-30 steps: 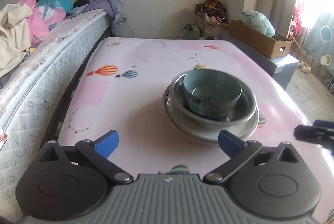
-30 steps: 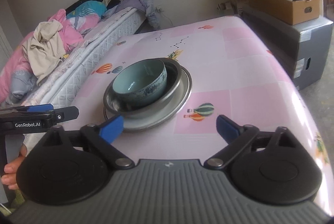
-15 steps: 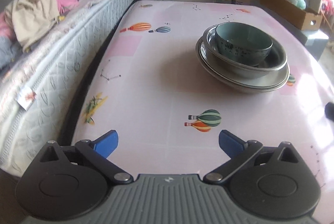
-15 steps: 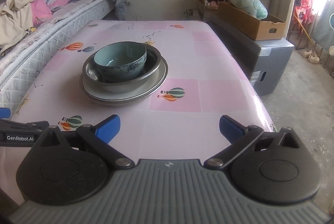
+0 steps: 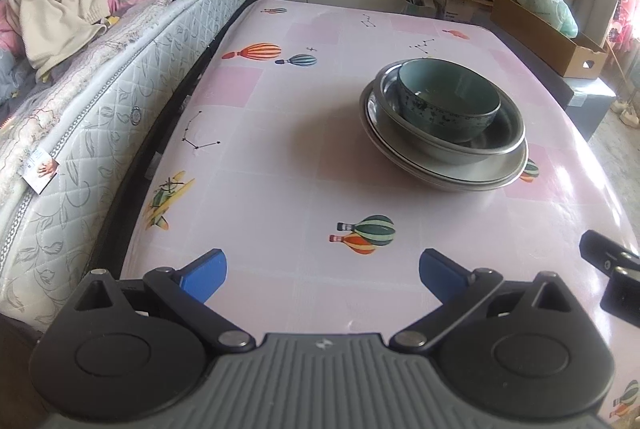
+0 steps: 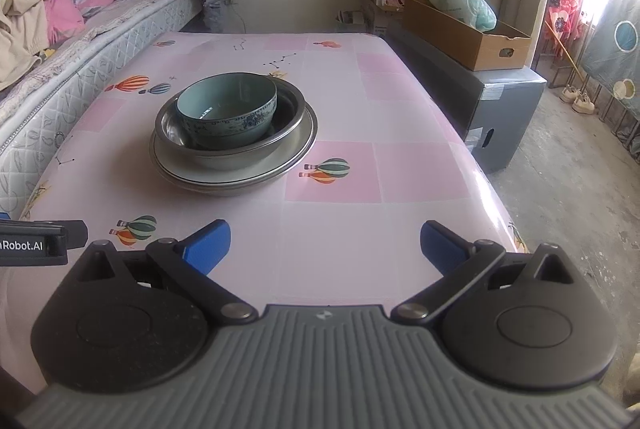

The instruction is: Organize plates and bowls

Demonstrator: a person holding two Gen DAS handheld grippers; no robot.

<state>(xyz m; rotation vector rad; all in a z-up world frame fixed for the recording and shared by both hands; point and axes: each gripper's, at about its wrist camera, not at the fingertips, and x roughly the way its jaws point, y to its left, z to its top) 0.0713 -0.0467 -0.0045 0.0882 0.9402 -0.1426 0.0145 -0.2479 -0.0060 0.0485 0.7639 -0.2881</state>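
Stacked as one on the pink balloon-print table (image 6: 400,165): teal ceramic bowl (image 6: 228,117), dark-speckled outside and paler within, nested in a steel bowl (image 6: 248,149), itself seated on a wide steel plate (image 6: 224,177) with a second rim just visible beneath. Seen ahead and left of the right gripper (image 6: 325,247), ahead and right of the left gripper (image 5: 322,271), well apart from both. Spread wide and holding nothing, blue fingertips over bare tablecloth on each. Caught only partly: the left gripper cropped at the left edge of the right view, the right gripper cut off at the right edge of the left view. Hidden by the nesting: the steel bowl's floor, the plate's centre. Pattern on the teal bowl too blurred to read.
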